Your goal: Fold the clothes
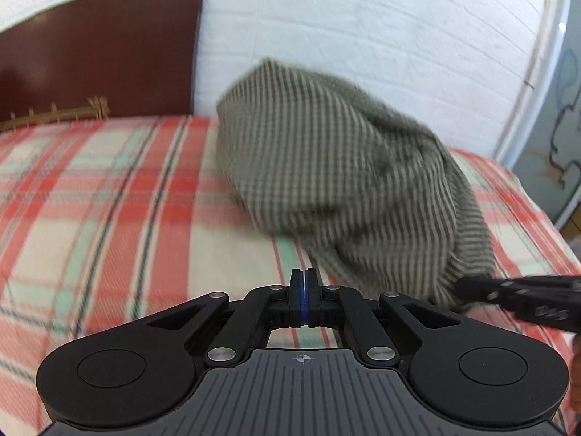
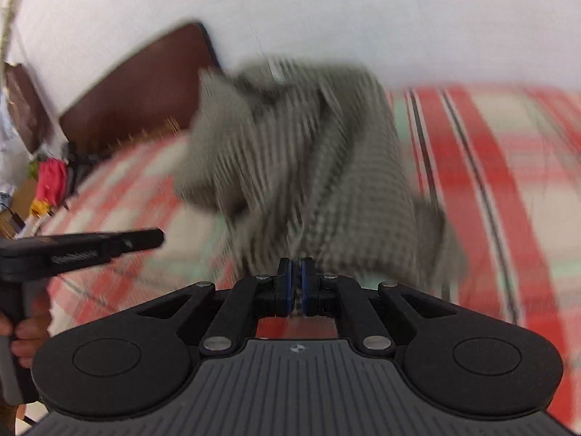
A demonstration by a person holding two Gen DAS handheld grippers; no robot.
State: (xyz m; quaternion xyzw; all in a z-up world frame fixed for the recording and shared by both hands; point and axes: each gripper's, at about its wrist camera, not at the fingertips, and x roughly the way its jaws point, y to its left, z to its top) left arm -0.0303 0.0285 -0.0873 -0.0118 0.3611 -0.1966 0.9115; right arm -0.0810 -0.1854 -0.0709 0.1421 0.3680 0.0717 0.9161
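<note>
An olive and cream checked garment [image 1: 345, 167] hangs bunched in a lifted heap above the plaid bedspread [image 1: 109, 200]. In the right wrist view the garment [image 2: 312, 167] runs down into my right gripper [image 2: 296, 272], which is shut on a fold of it; checked cloth shows between the blue pads. My left gripper [image 1: 304, 277] is shut with its pads pressed together and no cloth in them. It also shows at the left of the right wrist view, left gripper [image 2: 159, 236], clear of the cloth. The right gripper [image 1: 461, 287] enters at the right with the garment hanging from its tip. Both views are motion blurred.
A brown headboard [image 1: 98, 51] stands at the bed's far left against a white brick wall [image 1: 363, 29]. A pale blue painted panel [image 1: 566, 116] rises at the right. Beside the bed lie red and yellow items [image 2: 51, 181]. A hand [image 2: 25, 330] holds the left gripper's handle.
</note>
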